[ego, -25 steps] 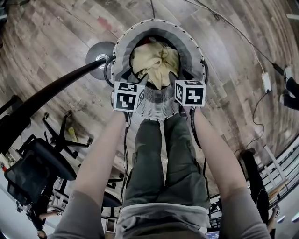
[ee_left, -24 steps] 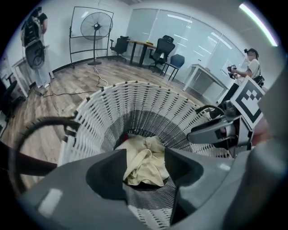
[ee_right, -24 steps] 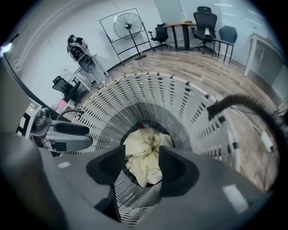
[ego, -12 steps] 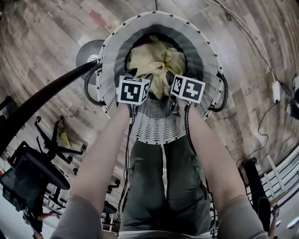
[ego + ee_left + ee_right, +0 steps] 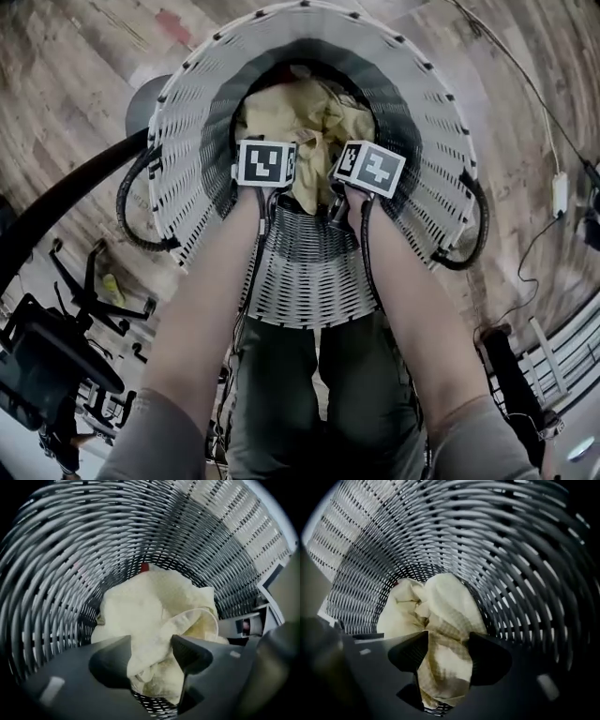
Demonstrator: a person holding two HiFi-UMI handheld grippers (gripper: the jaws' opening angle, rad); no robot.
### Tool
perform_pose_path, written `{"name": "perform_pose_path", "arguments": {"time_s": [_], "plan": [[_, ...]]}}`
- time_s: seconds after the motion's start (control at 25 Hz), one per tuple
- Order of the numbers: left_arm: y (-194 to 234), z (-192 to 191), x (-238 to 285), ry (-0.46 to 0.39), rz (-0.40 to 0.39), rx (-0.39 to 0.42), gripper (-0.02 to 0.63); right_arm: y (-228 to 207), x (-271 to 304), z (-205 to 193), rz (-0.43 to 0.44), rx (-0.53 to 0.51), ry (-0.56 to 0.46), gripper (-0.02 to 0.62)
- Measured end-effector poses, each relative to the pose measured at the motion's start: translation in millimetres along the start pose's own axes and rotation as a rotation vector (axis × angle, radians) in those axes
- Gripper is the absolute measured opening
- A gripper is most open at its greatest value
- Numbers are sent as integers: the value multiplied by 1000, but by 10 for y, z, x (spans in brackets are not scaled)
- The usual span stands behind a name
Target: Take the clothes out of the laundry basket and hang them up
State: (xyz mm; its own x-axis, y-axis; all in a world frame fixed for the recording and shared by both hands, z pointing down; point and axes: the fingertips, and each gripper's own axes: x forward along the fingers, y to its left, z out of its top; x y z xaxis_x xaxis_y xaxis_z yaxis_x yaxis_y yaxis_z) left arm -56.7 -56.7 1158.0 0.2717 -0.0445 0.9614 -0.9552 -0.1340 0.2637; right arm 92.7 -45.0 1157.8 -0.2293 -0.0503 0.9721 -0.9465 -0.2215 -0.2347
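Yellow clothes [image 5: 314, 122] are piled in the laundry basket [image 5: 187, 122], its floor hidden. The left gripper [image 5: 151, 644] and right gripper [image 5: 447, 637] are held open. Clothes are seen between the right's just-closing jaws.

Pale-yellow clothes [image 5: 314, 112] (grey slatted basket [image 5: 309, 272])

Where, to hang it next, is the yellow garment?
The yellow garment lies in the laundry basket, top centre in the head view, beyond the left gripper and right gripper.
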Motion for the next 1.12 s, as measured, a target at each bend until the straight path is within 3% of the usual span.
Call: {"name": "perform_pose_path", "arguments": {"time_s": [0.04, 0.16, 0.24, 0.36, 0.52, 0.8, 0.96, 1.12], "plan": [[22, 0, 29, 2, 12, -2, 262, 11, 38, -29, -2, -20, 13, 280], [37, -20, 6, 0, 7, -25, 138, 11, 38, -162, 9, -34, 48, 86], [54, 12, -114, -40, -5, -89, 81, 27, -62, -192, 39, 5, 44, 56], [82, 81, -401, -122, 4, -169, 41, 128, -348, -140, 100, 53, -3, 49], [26, 99, -822, -164, 25, -175, 37, 268, -850, -49, 152, 87, -67, 48], [-268, 145, -1675, -214, 9, -188, 37, 543, -1891, 61, 205, -87, -130, 48], [-458, 189, -2254, -253, -9, -177, 35, 696, -2577, 186, 256, -78, -170, 46], [-708, 308, -2970, -348, -71, -190, 35, 841, -3343, 328, 321, -88, -236, 48]]}}
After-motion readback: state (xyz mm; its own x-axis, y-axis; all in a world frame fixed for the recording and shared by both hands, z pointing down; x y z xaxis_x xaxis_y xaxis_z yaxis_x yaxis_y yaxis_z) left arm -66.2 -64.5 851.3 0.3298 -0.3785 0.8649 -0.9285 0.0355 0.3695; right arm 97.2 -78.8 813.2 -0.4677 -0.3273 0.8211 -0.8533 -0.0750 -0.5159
